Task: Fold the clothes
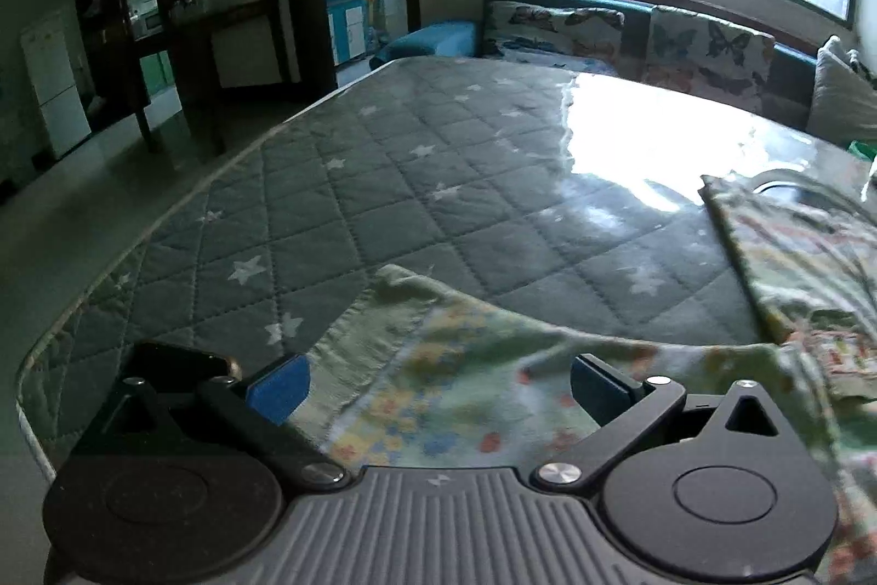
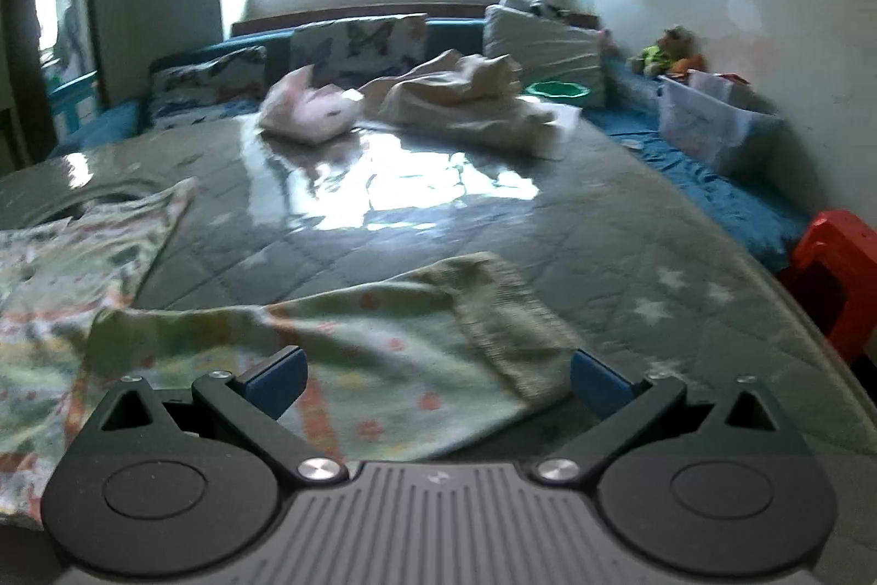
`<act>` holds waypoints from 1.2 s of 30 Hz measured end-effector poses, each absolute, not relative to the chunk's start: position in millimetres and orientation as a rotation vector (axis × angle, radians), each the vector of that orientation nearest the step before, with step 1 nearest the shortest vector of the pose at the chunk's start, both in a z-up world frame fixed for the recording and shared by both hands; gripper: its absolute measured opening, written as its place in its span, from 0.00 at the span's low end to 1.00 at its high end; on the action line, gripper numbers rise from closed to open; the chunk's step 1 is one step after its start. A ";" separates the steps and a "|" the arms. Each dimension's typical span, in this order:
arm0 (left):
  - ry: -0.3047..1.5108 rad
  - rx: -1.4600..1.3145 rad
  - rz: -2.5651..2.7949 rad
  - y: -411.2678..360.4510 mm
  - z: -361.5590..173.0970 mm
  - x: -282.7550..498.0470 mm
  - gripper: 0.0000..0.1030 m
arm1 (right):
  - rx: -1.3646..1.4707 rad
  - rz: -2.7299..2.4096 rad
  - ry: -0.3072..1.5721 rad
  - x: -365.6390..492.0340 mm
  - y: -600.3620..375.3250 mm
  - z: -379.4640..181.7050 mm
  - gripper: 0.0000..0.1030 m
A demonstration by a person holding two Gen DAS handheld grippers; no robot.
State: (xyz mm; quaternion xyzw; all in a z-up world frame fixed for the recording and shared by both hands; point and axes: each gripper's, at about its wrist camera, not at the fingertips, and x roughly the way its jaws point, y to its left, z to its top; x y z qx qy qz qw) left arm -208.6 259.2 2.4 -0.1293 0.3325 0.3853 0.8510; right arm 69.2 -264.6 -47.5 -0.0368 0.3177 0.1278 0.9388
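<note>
Quilted star mattress (image 1: 383, 179), floral garment (image 2: 351, 344), no legible writing

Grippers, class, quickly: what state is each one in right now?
Left gripper: open, over a sleeve of the floral garment.
Right gripper: open, over the other sleeve.
</note>
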 end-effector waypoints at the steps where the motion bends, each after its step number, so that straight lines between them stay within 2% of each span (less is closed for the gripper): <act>1: 0.697 -0.278 0.800 256.4 4.8 -206.9 1.00 | -0.068 0.239 0.649 70.8 -269.9 -47.0 1.00; 3: 0.692 -0.281 0.768 247.6 8.7 -203.3 1.00 | -0.064 0.209 0.651 73.4 -276.8 -46.8 0.99; 10: 0.662 -0.247 0.611 204.8 23.1 -186.0 1.00 | 0.014 0.199 0.702 85.7 -294.1 -52.6 0.77; 15: 0.643 -0.217 0.507 177.4 31.2 -174.0 1.00 | 0.040 0.202 0.709 89.6 -295.4 -55.2 0.69; 21: 0.653 -0.202 0.428 151.0 28.5 -160.6 1.00 | 0.075 0.187 0.712 92.7 -299.5 -54.3 0.48; 23: 0.662 -0.194 0.407 144.2 26.0 -157.3 1.00 | 0.082 0.191 0.716 92.8 -301.1 -53.9 0.35; 28: 0.675 -0.189 0.385 135.4 20.3 -152.1 1.00 | 0.120 0.225 0.702 87.8 -302.8 -50.0 0.17; 32: 0.673 -0.199 0.379 132.7 18.1 -152.3 1.00 | 0.143 0.267 0.665 78.8 -298.9 -38.6 0.10; 36: 0.678 -0.201 0.371 130.0 15.7 -152.6 1.00 | 0.170 0.354 0.630 67.3 -287.1 -18.4 0.09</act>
